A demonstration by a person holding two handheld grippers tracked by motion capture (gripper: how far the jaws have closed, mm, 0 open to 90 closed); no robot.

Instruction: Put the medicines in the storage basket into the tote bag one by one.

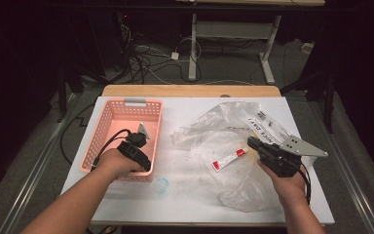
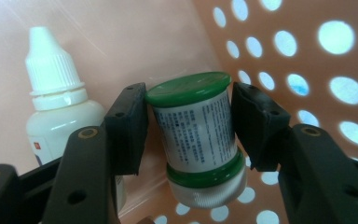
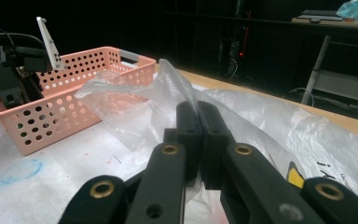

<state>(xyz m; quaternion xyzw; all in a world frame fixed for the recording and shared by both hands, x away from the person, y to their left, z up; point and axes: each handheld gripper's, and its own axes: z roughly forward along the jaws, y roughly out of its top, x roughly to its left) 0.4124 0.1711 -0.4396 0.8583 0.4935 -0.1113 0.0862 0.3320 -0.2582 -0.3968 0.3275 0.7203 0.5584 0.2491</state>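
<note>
Jaws of the left gripper point(image 2: 189, 126) clamp a small green-capped jar point(image 2: 196, 140) low inside the pink basket point(image 1: 108, 127), beside a white dropper bottle point(image 2: 56, 102) already in there. Right gripper point(image 3: 198, 135) jaws are pinched on the clear plastic bag point(image 1: 233, 141), holding it down on the counter point(image 1: 175, 195). Left to move, I judge: the red-and-white tube point(image 1: 229, 159) lying in the bag. The jar is smooth, with a printed label and ribbed base; the basket is rigid perforated plastic; the bag is thin and crinkled.
</note>
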